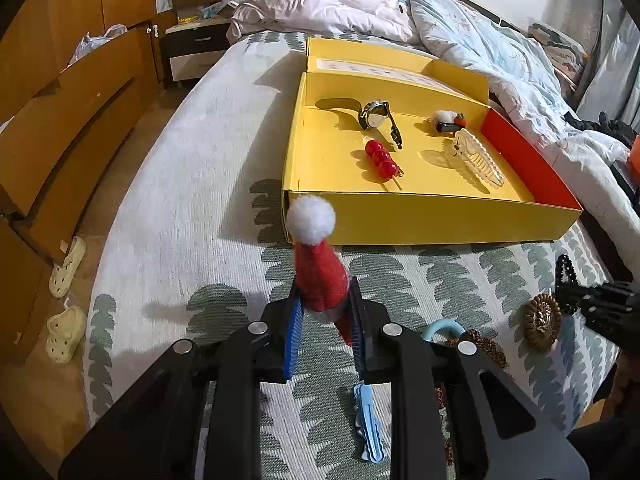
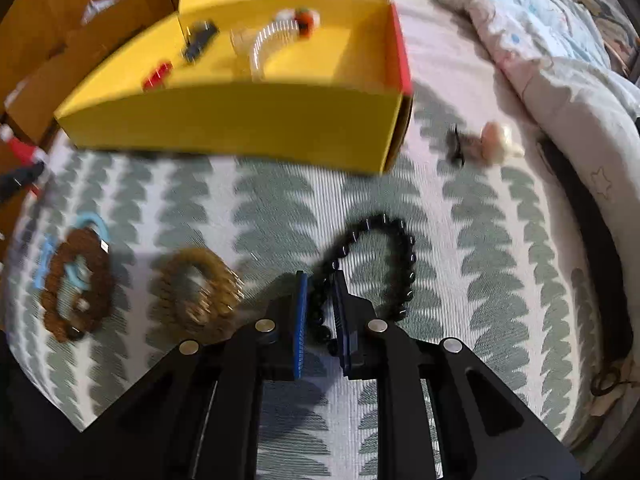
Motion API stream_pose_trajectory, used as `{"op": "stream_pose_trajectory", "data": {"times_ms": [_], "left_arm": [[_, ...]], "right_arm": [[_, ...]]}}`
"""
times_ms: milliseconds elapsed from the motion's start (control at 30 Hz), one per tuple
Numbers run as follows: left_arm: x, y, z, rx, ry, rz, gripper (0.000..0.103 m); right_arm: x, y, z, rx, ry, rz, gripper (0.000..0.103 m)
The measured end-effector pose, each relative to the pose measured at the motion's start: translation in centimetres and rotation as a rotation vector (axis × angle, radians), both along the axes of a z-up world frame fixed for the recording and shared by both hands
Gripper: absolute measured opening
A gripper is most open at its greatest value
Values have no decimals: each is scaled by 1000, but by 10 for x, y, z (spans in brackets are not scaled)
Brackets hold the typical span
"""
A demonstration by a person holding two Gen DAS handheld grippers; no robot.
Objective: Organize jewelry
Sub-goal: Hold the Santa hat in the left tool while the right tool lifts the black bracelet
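Gripping a red Santa-hat clip point(image 1: 320, 276) by its base, the left claw point(image 1: 325, 312) is clenched on it, white pompom pointing ahead. Directly beyond lies the open yellow box point(image 1: 420, 220), holding a watch point(image 1: 374, 114), a red bead clip point(image 1: 382, 158) and a clear comb point(image 1: 478, 156). The right claw point(image 2: 320, 300) is clamped on a black bead bracelet point(image 2: 394, 240), its loop extending forward-right. Left of that claw, a gold coil tie point(image 2: 198, 286) and brown bead bracelet point(image 2: 76, 284) rest on the leaf-patterned bedspread point(image 2: 280, 208). Rumpled quilts point(image 1: 460, 28) lie behind the box; wooden drawers point(image 1: 72, 120) stand left.
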State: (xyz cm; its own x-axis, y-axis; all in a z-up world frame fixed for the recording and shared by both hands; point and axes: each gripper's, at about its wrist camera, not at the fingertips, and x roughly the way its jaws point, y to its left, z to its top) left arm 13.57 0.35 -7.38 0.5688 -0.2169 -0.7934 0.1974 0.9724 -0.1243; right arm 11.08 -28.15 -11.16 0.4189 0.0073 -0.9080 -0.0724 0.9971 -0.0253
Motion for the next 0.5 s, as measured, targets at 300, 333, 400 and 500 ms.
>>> {"op": "stream_pose_trajectory", "data": {"times_ms": [300, 333, 400, 500], "left_arm": [[-2, -1, 1, 0, 1, -6, 22], [-2, -1, 2, 0, 0, -6, 22], [-2, -1, 3, -2, -6, -7, 22], [-4, -2, 6, -3, -21, -7, 22]], "right_arm": [[-1, 2, 0, 4, -10, -20, 19], [-1, 2, 1, 3, -12, -19, 15], [0, 0, 6, 53, -22, -18, 12], [-2, 1, 12, 86, -34, -9, 12]]}}
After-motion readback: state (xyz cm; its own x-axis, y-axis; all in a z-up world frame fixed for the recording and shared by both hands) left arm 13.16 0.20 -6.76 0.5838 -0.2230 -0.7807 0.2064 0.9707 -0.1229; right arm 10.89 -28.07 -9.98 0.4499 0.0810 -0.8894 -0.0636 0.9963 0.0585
